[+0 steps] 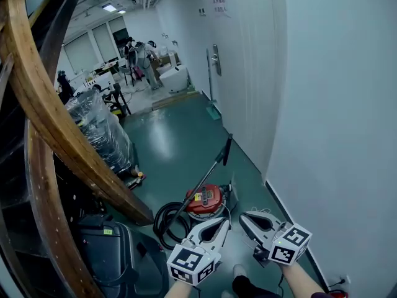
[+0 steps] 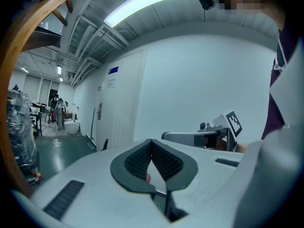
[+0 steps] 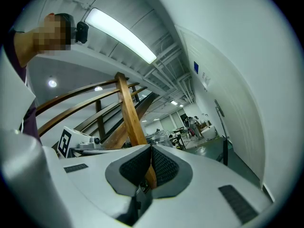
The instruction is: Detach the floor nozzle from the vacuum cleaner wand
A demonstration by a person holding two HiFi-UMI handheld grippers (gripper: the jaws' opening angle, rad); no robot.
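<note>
Floor nozzle is not clearly visible: the slim grey metal wand (image 1: 205, 183) slants up from the green floor ahead, its low end hidden behind the left gripper (image 1: 223, 222). The curved brown wooden stair rail (image 1: 56, 129) close on the left is the biggest thing to bump. The round red canister vacuum (image 1: 206, 202) could roll or tip if the wand is yanked, and its coiled black hose (image 1: 159, 219) may snag. Both the left and right gripper (image 1: 244, 217) have jaws closed on nothing, so neither can grip until opened.

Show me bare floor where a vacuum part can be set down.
Open green floor lies between the plastic-wrapped stack and the white wall, beyond the red vacuum. Crowded: around the coiled hose and under the wooden staircase.
</note>
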